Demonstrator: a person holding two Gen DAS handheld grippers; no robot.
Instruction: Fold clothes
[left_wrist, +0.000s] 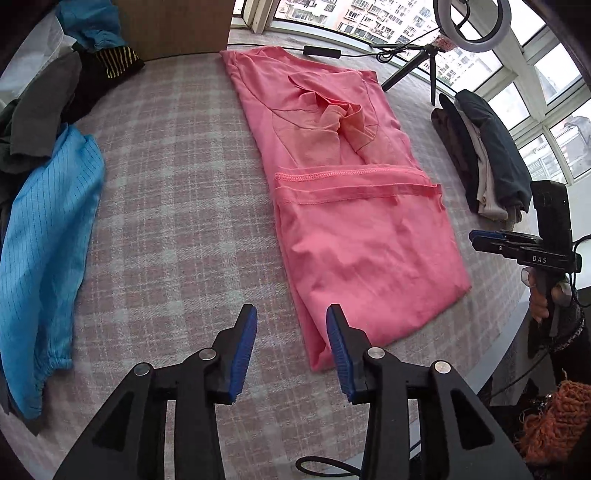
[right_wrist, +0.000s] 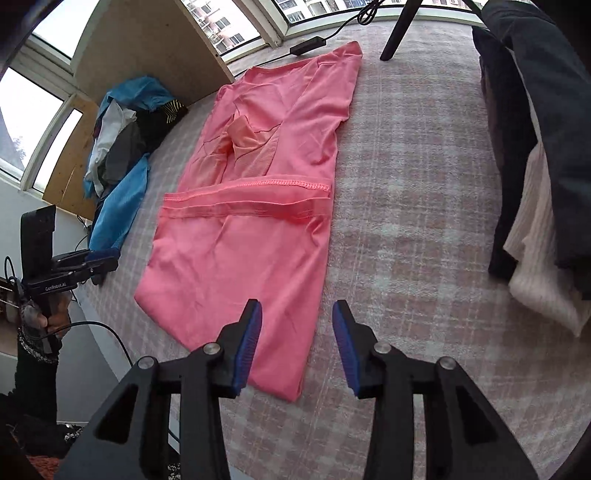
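Left wrist view, left to right. At the left edge, blue striped garment (left_wrist: 44, 236) spread flat on the pink checked table cover (left_wrist: 177, 192); above it, at upper left, a heap of unfolded clothes (left_wrist: 48, 99) in grey, black and blue. In the middle, pink T-shirt (left_wrist: 354, 206) lying folded lengthwise, sleeves tucked in, hem turned up across the body. At lower centre, left gripper (left_wrist: 291, 350) held above the cover with jaws parted, nothing between the blue pads, right pad over the shirt's near corner. At the right, stack of folded clothes (left_wrist: 487, 155) beside the shirt, apart from it; ring light (left_wrist: 472, 22) on a tripod at upper right. At the right edge, right gripper (left_wrist: 480, 238) seen side-on in a hand (left_wrist: 543, 295).

Right wrist view, left to right. At the left edge, left gripper in a hand. Pink T-shirt left of centre. At lower centre, right gripper jaws parted and empty, left pad over the shirt's near edge, right pad over bare cover. Folded stack at the right edge.
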